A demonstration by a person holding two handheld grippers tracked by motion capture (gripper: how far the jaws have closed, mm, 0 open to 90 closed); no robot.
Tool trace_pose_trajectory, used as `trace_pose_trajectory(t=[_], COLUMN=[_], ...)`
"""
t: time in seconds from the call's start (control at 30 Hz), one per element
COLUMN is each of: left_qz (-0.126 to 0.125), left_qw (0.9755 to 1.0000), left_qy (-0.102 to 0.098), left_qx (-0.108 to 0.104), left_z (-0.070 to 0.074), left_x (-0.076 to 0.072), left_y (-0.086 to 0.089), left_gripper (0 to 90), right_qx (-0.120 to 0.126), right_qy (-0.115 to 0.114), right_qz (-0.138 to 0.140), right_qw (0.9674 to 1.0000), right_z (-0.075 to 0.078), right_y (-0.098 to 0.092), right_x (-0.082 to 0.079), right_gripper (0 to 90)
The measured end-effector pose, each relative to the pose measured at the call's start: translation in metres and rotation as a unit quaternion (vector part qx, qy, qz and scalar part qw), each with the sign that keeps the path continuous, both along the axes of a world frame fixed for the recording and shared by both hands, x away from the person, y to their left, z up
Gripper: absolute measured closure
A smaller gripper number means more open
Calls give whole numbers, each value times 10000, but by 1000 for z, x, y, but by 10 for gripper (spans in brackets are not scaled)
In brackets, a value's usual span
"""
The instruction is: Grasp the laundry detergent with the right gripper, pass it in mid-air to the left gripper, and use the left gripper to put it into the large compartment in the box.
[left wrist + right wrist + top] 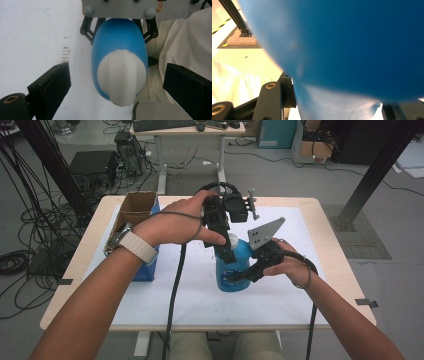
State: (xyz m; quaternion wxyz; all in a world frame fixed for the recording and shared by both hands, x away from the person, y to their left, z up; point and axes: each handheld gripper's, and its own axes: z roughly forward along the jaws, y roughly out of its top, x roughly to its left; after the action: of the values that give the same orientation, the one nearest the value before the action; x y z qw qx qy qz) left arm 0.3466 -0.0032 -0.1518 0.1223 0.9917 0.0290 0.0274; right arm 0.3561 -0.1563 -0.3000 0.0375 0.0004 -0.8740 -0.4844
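A blue bottle (241,254) with a white cap (232,239) stands upright on the white mat (290,295) at mid-table. My right gripper (234,276) comes in from the right and is shut on the bottle's body (349,45); its jaws (337,106) press both sides. My left gripper (228,251) hangs above, pointing down, open. In the left gripper view its jaws (117,72) stand wide apart on either side of the cap (121,75), not touching it. The right gripper's grey plate (120,8) shows beyond the bottle (120,37).
An open cardboard box (136,207) sits at the table's left, with a blue box (149,266) beside it under my left forearm. Gripper cables trail off the front edge. Beyond the table stand a desk (187,132), floor cables and a black frame post (372,175).
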Motion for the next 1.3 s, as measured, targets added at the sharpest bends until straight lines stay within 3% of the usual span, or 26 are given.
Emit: trace_pose_trajectory(t=[1.3], left_qz=[-11], left_qw=[10000], left_qy=[-61], left_qx=[-16], left_z=[0], left_x=[-2], left_y=[1], left_gripper=[81], right_qx=[-1], right_qy=[86], right_qz=[-21], right_qw=[10000], right_z=[-2], right_y=[0], right_x=[1], right_gripper=[426])
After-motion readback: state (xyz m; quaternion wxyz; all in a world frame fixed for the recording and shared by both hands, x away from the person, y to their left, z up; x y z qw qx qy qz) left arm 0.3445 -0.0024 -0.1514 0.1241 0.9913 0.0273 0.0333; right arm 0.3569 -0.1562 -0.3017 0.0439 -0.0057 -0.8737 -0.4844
